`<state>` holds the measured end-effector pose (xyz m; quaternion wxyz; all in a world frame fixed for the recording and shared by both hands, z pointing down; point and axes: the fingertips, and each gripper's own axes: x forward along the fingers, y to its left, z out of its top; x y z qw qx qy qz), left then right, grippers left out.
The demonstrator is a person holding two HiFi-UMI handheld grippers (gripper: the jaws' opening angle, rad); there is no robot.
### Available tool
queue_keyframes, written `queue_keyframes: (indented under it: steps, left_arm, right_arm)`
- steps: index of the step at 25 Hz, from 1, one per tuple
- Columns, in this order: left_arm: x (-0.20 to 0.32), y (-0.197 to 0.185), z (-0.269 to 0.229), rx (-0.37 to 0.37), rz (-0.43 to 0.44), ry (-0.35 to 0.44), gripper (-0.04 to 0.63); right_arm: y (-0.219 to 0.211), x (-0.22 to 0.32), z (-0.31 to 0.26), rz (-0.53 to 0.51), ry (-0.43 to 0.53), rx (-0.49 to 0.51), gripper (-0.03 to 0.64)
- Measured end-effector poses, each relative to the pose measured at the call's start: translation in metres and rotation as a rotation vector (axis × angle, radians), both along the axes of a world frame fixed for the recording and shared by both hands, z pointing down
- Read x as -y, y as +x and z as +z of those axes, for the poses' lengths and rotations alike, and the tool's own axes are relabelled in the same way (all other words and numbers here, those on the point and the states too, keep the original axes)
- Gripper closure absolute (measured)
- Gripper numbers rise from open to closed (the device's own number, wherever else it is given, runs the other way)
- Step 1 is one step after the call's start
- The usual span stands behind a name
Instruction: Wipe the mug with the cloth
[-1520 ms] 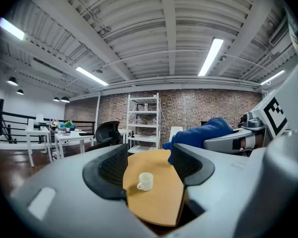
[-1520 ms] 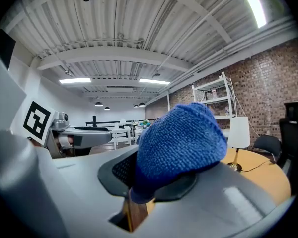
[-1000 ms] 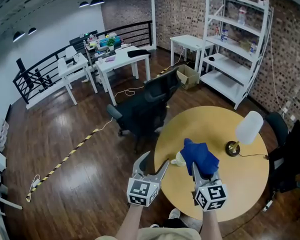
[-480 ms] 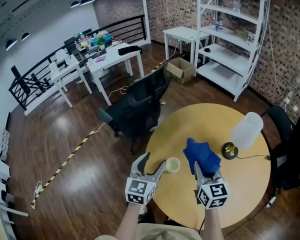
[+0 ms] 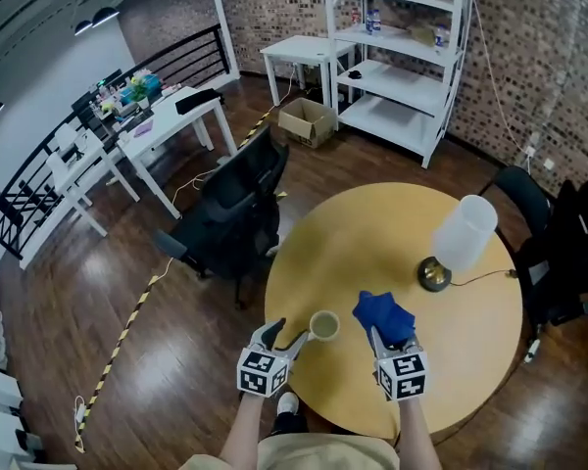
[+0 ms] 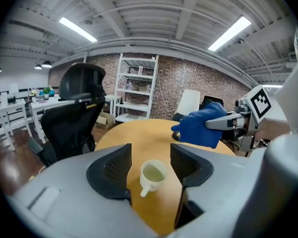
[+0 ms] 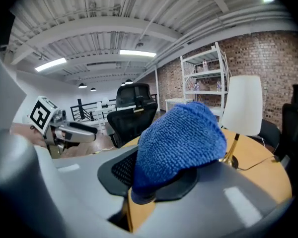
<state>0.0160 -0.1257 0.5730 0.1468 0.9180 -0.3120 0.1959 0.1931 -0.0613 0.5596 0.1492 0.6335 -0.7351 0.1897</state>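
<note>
Fingers (image 6: 111, 170) of the left gripper (image 5: 290, 332) stand apart, having just been closing a little. The mug (image 5: 323, 325) sits upright between them, untouched, near the round table's (image 5: 372, 223) front edge. Just beside it, the right gripper (image 5: 390, 343) clamps the blue cloth (image 5: 382, 313). Farther back stands a white-shaded lamp (image 5: 461, 231), and beyond the table a black chair (image 5: 230, 204).

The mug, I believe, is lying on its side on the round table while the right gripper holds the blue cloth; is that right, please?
Not quite: the mug stands upright on the round table, with its open top facing up, as the left gripper view shows. The right gripper does hold the blue cloth.
</note>
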Motion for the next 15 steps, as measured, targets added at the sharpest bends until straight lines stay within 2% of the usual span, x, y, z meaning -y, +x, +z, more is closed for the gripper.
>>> queue_keyframes:
  steps: [5,8,12,15]
  left_arm:
    - [0.012,0.013,0.043,0.019,0.067,-0.159,0.383]
    - [0.026,0.028,0.065,0.03,0.11,-0.227,0.393]
    - [0.036,0.051,0.096,0.134,0.203,-0.289,0.391]
    - [0.037,0.062,0.124,0.221,0.262,-0.332,0.393]
  right_arm:
    - [-0.001,0.001,0.093,-0.016,-0.198,-0.033,0.549]
    - [0.002,0.013,0.138,-0.009,-0.28,-0.077,0.549]
    - [-0.007,0.03,0.175,-0.067,-0.36,-0.097,0.551]
    - [-0.018,0.04,0.187,-0.153,-0.386,-0.167,0.551]
